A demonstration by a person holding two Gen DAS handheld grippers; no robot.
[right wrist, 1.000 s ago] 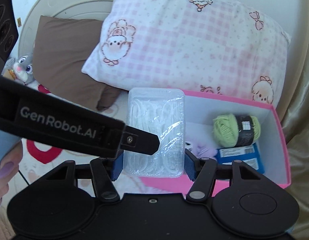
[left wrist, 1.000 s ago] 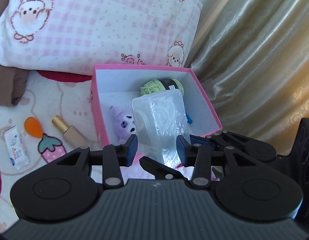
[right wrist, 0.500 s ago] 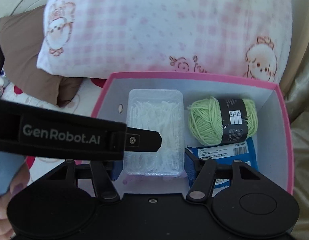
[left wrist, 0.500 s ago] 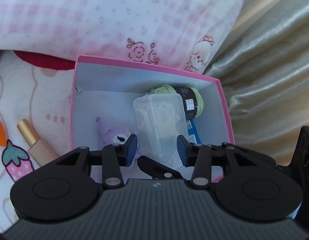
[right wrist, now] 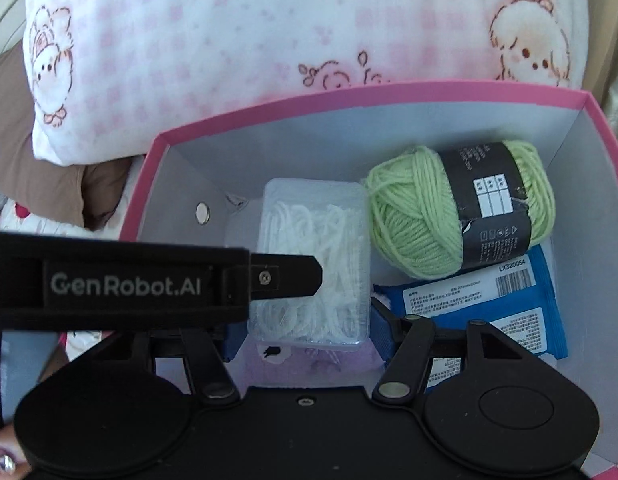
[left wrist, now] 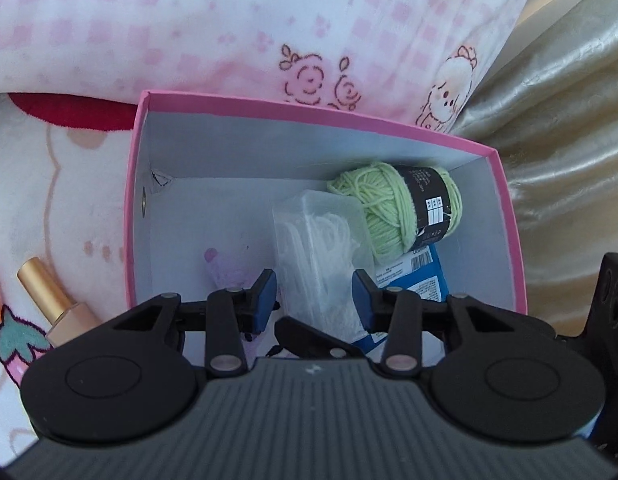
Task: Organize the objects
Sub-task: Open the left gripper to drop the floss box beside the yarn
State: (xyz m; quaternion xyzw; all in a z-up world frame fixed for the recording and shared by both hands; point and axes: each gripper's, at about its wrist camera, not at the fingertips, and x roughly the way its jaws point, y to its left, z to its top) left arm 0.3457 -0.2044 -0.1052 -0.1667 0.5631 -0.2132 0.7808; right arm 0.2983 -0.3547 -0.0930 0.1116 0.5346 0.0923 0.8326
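Now, step: clear floss-pick case (right wrist: 313, 268) lowered into pink box (left wrist: 329, 114), beside green yarn (right wrist: 421, 224).
R gripper (right wrist: 305, 330): jaws opening, case between.
L gripper (left wrist: 314, 298): narrow, closing, beside case.
Next: prob. release, lift clear.

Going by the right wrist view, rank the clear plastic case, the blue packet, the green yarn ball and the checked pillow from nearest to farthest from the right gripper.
1. Clear plastic case: between the fingers of the right gripper, whose jaws are opening.
2. Blue packet: just right of the gripper, on the floor of the pink box.
3. Green yarn ball: beyond the packet, at the far right.
4. Checked pillow: behind the box.
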